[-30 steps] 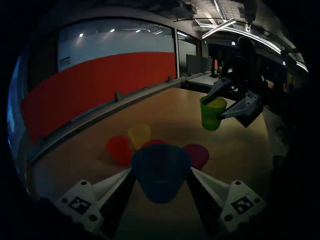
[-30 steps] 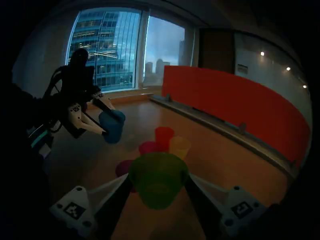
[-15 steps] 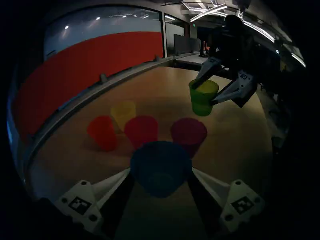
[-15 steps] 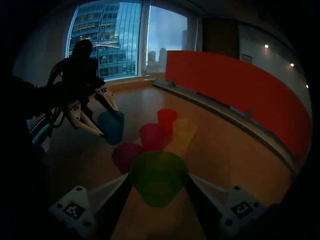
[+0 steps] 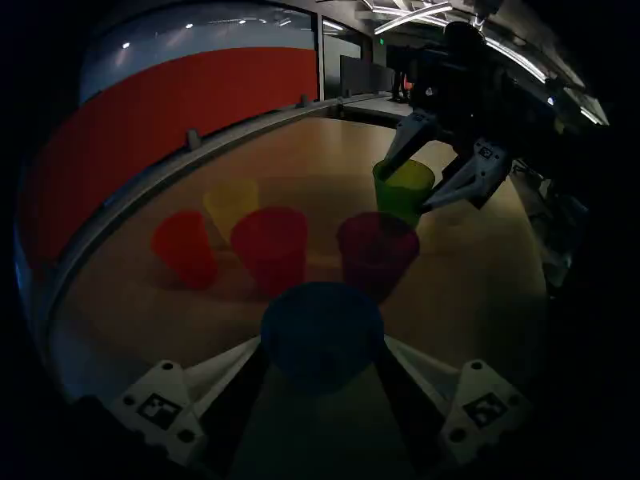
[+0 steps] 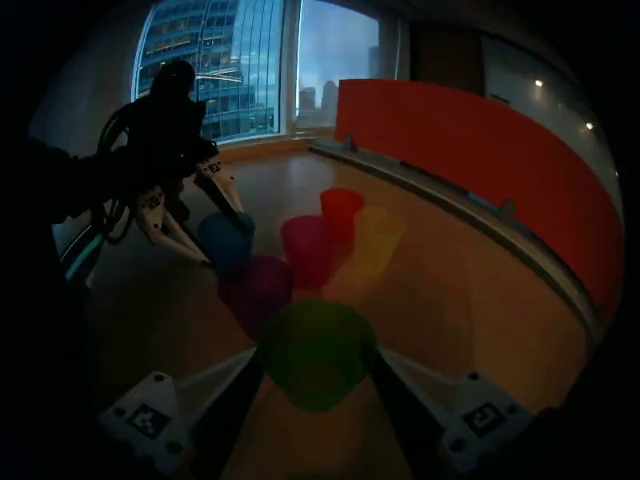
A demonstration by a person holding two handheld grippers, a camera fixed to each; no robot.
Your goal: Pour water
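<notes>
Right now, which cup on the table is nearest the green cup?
The dark purple plastic cup: it alone stands right in front of the held green plastic cup.

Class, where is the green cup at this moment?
In the left gripper view the green cup is right of centre, clamped in the right gripper, just behind the purple cup.

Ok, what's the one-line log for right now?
left claw: gripping blue cup | right claw: gripping green cup | table: four other cups upright
</notes>
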